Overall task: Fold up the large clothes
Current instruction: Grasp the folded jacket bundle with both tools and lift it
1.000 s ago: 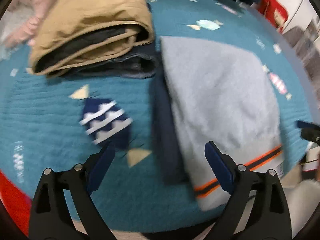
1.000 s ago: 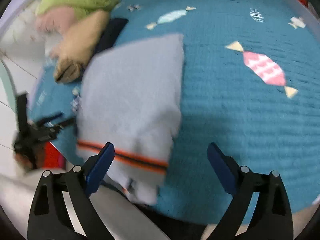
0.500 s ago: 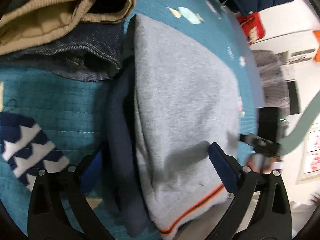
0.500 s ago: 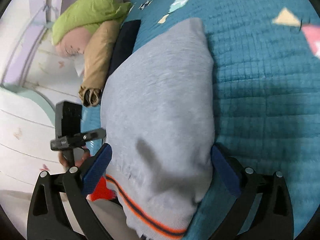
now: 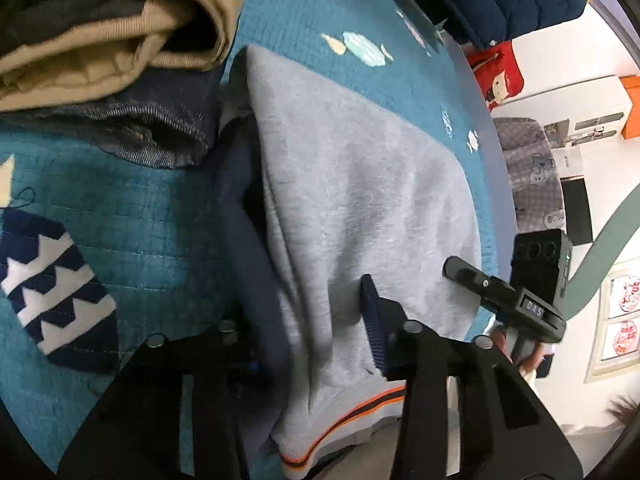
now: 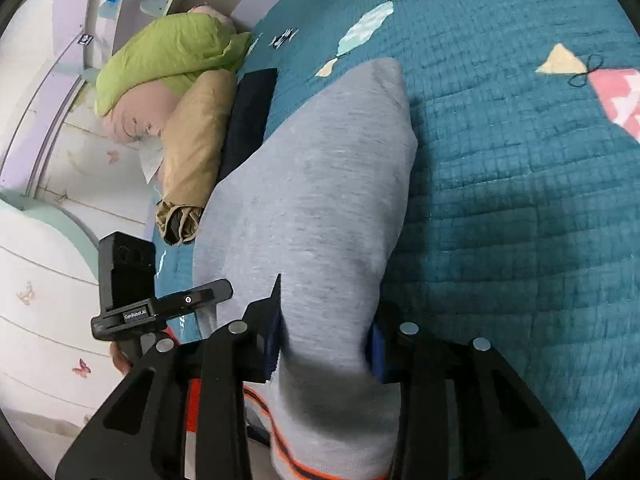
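I have the grey sweatshirt (image 5: pixel 360 200) lying lengthwise away from me on the teal bedspread (image 6: pixel 520 160). My left gripper (image 5: pixel 312 340) and right gripper (image 6: pixel 324 336) have just been closing and now pinch its near striped hem at opposite corners, so the fold runs forward along its length.

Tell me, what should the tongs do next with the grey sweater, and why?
Probably lift the near hem and carry it toward the far edge. Both tongs have just closed on the grey sweater: the left tongs and right tongs pinch its striped end, and it lies flat on the teal quilt.
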Motion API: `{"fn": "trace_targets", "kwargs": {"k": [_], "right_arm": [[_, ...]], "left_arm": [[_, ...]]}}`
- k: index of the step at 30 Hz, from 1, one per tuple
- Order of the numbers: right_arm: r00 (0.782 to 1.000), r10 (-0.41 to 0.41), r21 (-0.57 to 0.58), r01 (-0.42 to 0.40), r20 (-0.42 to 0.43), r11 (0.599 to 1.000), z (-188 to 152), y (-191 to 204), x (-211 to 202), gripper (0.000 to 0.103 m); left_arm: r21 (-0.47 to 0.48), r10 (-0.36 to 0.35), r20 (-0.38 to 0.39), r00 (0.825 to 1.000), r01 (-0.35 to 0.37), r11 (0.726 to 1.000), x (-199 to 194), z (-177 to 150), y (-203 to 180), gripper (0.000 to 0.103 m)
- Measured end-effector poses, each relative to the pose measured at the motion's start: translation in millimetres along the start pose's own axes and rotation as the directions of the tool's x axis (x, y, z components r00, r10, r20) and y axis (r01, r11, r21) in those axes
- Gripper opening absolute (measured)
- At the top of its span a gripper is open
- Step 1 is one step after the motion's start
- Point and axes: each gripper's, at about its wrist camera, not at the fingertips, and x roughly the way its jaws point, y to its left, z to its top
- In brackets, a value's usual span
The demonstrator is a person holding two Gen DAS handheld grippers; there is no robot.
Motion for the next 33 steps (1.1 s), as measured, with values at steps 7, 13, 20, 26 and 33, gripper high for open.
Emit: {"fn": "trace_targets", "kwargs": {"k": [7,13,20,26,33], "right_arm": [[0.999,0.015,-0.093,-0.011,0.041,0.996,13.2,38.9,-19.8,0.03],[0.991,0.077,-0.216,-0.051,0.111,0.975,42.4,97.7,-48.0,0.03],[0.979,0.159,-0.372,-0.101,0.13,0.923,87.8,186.5,-62.8,0.031],[0.957,0.264,-0.507,-0.17,0.119,0.845,125.5,289.0,-55.0,0.031],[0.892,0.452,-0.501,-0.402,-0.023,0.766,170.4,388.6,-0.5,0.031]], "left_arm": [[0.114,0.034,0.091,0.995,-0.044,0.993,-44.8,8.3,-44.3,0.029],[0.163,0.005,0.192,0.981,-0.037,0.986,-101.6,26.7,-68.5,0.029],[0.216,0.027,0.349,0.937,-0.109,0.97,-194.6,56.8,-101.2,0.029],[0.207,0.113,0.506,0.855,-0.248,0.946,-296.1,70.5,-120.5,0.029],[0.061,0.272,0.644,0.715,-0.402,0.914,-417.6,86.1,-115.0,0.029]]}}
